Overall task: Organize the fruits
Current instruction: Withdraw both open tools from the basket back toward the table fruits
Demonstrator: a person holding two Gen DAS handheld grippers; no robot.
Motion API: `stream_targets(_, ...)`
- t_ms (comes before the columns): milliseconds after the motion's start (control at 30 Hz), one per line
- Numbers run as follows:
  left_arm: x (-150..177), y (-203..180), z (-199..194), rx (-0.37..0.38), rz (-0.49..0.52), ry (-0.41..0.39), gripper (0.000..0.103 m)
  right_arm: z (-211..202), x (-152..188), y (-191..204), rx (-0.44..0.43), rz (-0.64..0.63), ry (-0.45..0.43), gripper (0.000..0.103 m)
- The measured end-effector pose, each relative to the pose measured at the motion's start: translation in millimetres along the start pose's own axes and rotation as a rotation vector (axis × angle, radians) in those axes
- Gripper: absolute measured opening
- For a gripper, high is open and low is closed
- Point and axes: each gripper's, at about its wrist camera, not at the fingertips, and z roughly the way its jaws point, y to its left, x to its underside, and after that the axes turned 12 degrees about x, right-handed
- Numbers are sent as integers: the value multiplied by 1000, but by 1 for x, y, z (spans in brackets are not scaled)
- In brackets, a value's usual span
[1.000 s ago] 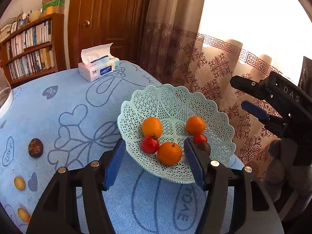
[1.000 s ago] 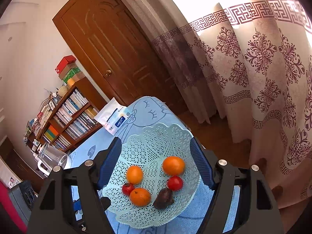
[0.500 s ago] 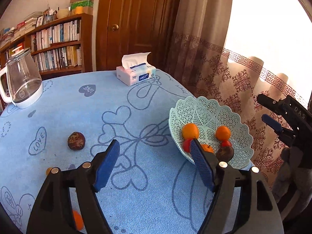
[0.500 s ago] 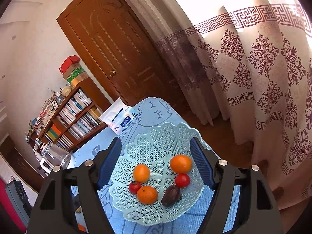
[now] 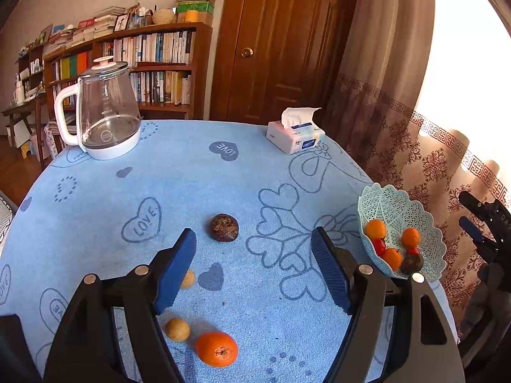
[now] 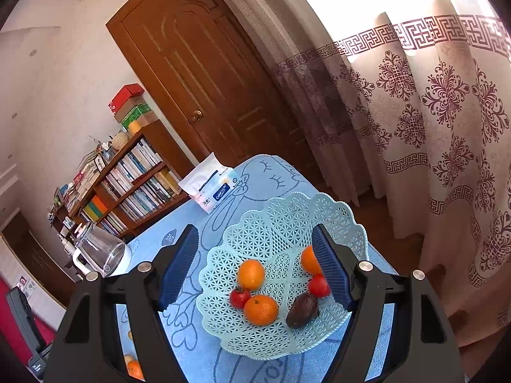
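My left gripper (image 5: pixel 254 265) is open and empty above the blue tablecloth. Loose fruit lies around it: a dark wrinkled fruit (image 5: pixel 224 227) just beyond the fingertips, an orange (image 5: pixel 217 349) near the front edge, and two small yellow-brown fruits (image 5: pixel 177 329) (image 5: pixel 187 278) by the left finger. The mint lattice basket (image 5: pixel 424 223) stands at the right edge with oranges, red fruits and a dark fruit inside. My right gripper (image 6: pixel 255 265) is open and empty, held above the basket (image 6: pixel 281 210), over its oranges (image 6: pixel 261 309) and dark fruit (image 6: pixel 302 310).
A glass kettle (image 5: pixel 105 108) stands at the table's far left and a tissue pack (image 5: pixel 295 135) at the far right. A bookshelf, a wooden door and patterned curtains surround the table. The right gripper's body shows at the left wrist view's right edge (image 5: pixel 488 223).
My left gripper has swung left, away from the basket and over the loose fruit on the cloth. My right gripper has dipped slightly closer to the basket.
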Motion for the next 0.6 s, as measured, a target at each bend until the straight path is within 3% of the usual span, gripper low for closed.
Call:
stream_targets(267, 17, 38, -21, -66, -49, 8, 74, 1, 12, 17, -22, -38, 24, 75)
stream_targets(600, 46, 65, -21, -111, -101, 60, 74, 4, 31, 39, -55, -95, 66, 75)
